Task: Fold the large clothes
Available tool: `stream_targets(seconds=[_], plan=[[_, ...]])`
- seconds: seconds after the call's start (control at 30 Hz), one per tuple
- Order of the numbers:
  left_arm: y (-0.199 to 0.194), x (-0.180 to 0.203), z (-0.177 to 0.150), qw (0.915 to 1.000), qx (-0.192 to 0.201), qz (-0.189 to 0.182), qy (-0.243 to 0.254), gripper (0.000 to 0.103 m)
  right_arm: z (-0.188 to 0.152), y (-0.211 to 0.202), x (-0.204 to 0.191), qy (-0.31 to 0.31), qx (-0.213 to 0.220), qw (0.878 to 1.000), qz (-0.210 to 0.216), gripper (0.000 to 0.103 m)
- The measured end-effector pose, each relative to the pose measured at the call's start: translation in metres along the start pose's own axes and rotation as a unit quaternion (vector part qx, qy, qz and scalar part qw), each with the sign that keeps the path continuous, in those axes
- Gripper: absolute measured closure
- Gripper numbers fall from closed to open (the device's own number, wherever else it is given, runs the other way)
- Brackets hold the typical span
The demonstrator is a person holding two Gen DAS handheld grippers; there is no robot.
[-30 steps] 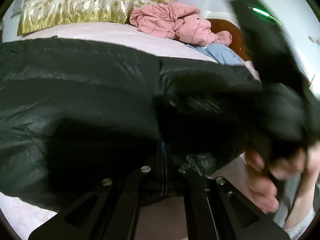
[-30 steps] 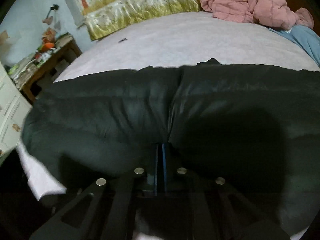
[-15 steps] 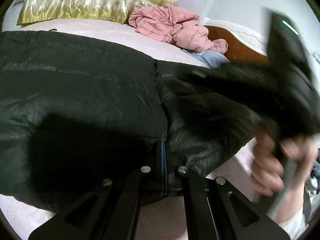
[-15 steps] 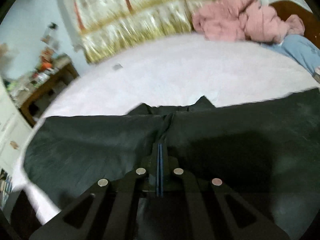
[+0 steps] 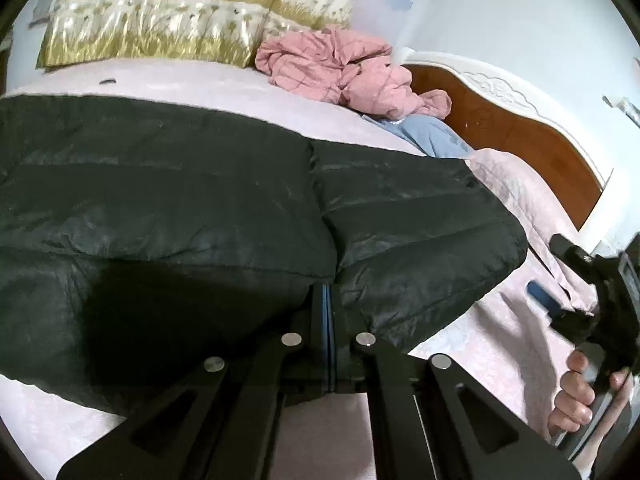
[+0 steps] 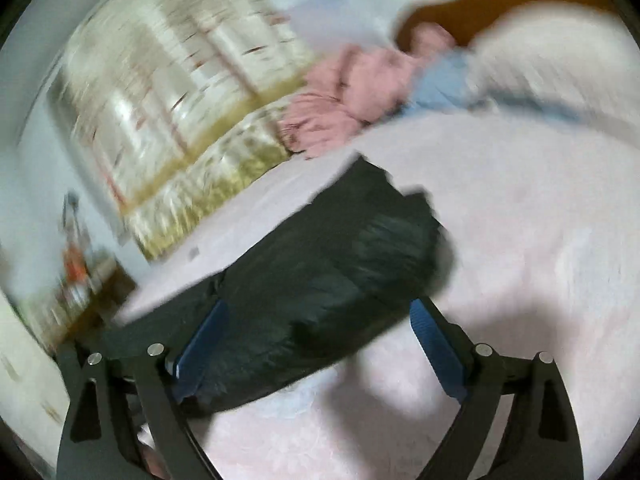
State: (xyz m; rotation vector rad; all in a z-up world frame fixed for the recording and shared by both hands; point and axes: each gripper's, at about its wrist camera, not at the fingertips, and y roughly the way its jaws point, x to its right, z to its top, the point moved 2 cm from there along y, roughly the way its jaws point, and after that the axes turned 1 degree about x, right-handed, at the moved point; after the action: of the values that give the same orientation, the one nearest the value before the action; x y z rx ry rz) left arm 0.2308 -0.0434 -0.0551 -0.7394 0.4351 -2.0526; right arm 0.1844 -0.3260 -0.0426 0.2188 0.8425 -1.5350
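A large black puffer jacket lies folded across the pink bed. My left gripper is shut on the jacket's near edge, at the seam between two quilted panels. My right gripper is open, with its blue pads spread wide on either side of the jacket's end; the right wrist view is blurred by motion. In the left wrist view the right gripper shows at the far right, held in a hand, off the jacket.
A crumpled pink garment and a light blue one lie at the bed's far side, by floral pillows and a wooden headboard. A cluttered wooden side table stands at the left.
My right gripper has let go of the jacket, opened and pulled back to the right. The raised jacket end has dropped onto the bed. My left gripper stays shut on the edge.
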Motion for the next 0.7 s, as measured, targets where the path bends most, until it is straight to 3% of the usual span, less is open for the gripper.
stream_targets(seconds=[0.13, 0.37, 0.43, 0.47, 0.57, 0.63, 0.67, 0.7], plan=[[0.002, 0.001, 0.003, 1.0000, 0.002, 0.000, 0.003, 0.101, 0.000, 0.036, 0.037, 0.093, -0.028, 0.995, 0.011, 0.005], [0.002, 0.003, 0.005, 0.9999, 0.000, 0.004, 0.009, 0.101, 0.007, 0.082, 0.026, 0.068, -0.024, 0.997, -0.038, 0.005], [0.001, 0.004, 0.005, 1.0000, 0.002, 0.002, 0.008, 0.101, 0.009, 0.086, 0.025, 0.071, -0.013, 0.997, -0.022, 0.025], [0.001, 0.005, 0.006, 1.0000, 0.006, 0.002, 0.008, 0.101, 0.010, 0.088, 0.025, 0.073, -0.015, 0.997, -0.010, 0.031], [-0.025, 0.009, 0.007, 0.9969, 0.078, 0.011, 0.008, 0.100, 0.009, 0.087, 0.040, 0.110, -0.014, 0.993, 0.036, 0.057], [-0.052, 0.010, 0.007, 0.9899, 0.141, 0.004, 0.006, 0.080, 0.010, 0.085, 0.052, 0.138, -0.011, 0.989, 0.054, 0.073], [-0.065, 0.008, 0.006, 0.9850, 0.172, 0.007, 0.000, 0.074, 0.012, 0.085, 0.054, 0.139, -0.014, 0.989, 0.056, 0.075], [-0.076, 0.005, 0.006, 0.9797, 0.200, 0.016, -0.007, 0.061, 0.015, 0.083, 0.056, 0.135, -0.011, 0.989, 0.050, 0.077]])
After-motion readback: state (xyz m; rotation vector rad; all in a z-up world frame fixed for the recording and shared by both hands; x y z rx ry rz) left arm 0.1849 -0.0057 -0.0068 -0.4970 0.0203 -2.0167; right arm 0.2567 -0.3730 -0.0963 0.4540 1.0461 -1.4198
